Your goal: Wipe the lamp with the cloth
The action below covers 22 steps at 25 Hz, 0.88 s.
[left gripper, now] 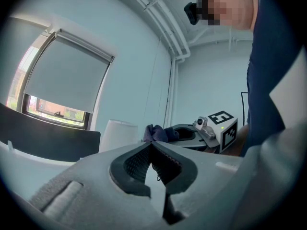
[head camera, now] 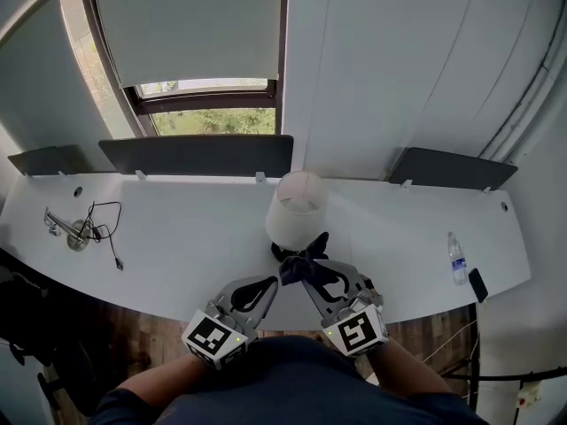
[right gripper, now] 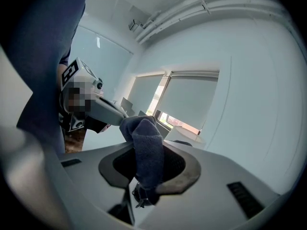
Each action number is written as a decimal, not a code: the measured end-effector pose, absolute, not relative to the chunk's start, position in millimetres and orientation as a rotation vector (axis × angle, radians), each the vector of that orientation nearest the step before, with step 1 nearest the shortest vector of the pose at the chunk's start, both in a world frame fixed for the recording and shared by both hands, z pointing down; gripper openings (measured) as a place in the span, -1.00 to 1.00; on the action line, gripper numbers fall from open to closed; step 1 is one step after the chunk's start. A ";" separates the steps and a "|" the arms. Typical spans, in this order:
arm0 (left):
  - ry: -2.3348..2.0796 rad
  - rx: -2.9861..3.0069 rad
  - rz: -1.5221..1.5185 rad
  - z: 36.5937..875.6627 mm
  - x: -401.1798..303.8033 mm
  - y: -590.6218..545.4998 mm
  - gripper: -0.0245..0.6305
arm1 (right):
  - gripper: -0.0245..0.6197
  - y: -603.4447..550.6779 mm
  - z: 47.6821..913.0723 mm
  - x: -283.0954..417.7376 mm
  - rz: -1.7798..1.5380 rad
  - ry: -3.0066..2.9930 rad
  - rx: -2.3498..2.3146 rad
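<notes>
Two grippers work the near edge of the surface point(head camera: 195, 237). The left gripper point(head camera: 266, 284) is pinched closed on nothing and parked aside. The right gripper point(head camera: 312, 277) clamps the dark cloth point(head camera: 297, 266), bunched up for rubbing. Just beyond, mid-surface, stands the white lamp point(head camera: 297, 209); contact is unclear. A cable point(head camera: 104, 228) lies far left, with a bottle point(head camera: 457, 259) and phone point(head camera: 478, 284) far right. Nothing blocks the wipe.

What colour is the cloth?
Dark navy blue. The cloth shows best in the right gripper view.
</notes>
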<state>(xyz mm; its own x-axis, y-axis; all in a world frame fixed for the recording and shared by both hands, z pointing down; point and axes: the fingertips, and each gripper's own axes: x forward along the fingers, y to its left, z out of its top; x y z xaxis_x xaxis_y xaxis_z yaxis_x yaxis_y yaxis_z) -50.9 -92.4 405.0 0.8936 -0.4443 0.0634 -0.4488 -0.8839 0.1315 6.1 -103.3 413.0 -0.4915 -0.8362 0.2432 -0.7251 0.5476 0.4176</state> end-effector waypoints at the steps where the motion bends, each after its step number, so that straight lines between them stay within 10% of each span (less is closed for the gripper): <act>1: -0.690 2.917 0.048 404.5 -51.0 -91.0 -0.91 | -0.60 -101.0 411.0 2.4 -0.360 -2.381 1.261; 22: -0.766 2.900 0.061 409.4 -63.1 -90.0 -0.91 | -0.60 -93.5 421.3 -27.8 -0.004 -2.630 1.266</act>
